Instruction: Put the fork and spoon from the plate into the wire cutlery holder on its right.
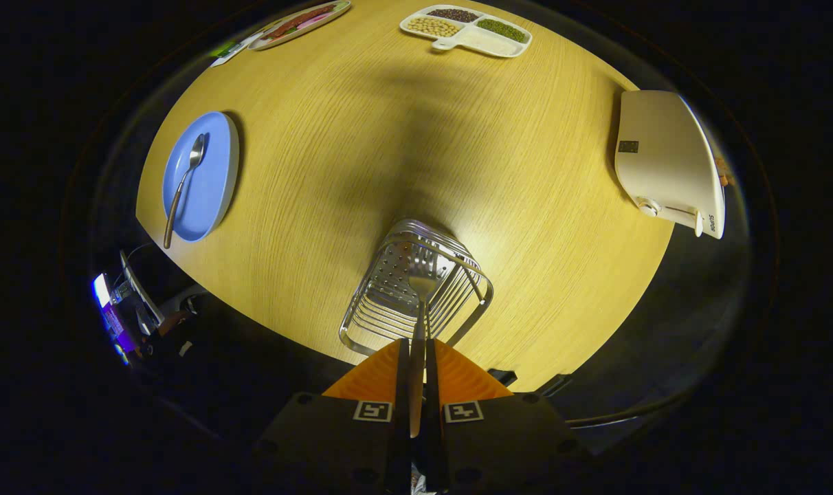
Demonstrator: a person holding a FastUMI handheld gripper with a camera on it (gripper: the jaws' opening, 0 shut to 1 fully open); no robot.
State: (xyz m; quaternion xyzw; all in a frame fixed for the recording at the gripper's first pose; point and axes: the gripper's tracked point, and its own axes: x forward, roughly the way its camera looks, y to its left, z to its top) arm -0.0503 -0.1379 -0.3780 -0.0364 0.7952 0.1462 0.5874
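Fork [422, 278]: we have it pinched by the handle, tines hanging over the wire cutlery holder [416, 292] just ahead of the fingers.
Gripper [417, 357]: clenched on the fork handle, both fingers pressing.
Handling: we judge it light, stiff, slick metal; a mid-handle hold keeps it from swivelling.
Spoon [183, 185]: lies on the blue plate [217, 185], far left of the holder.
Next hold: we would take its thin handle, near the plate's near rim.

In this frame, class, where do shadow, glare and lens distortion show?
Gripper view: a broad shadow crosses the table toward the wire holder; glare beside the holder; fisheye bends the table edge; the tongs, shut on the fork, look sharp.
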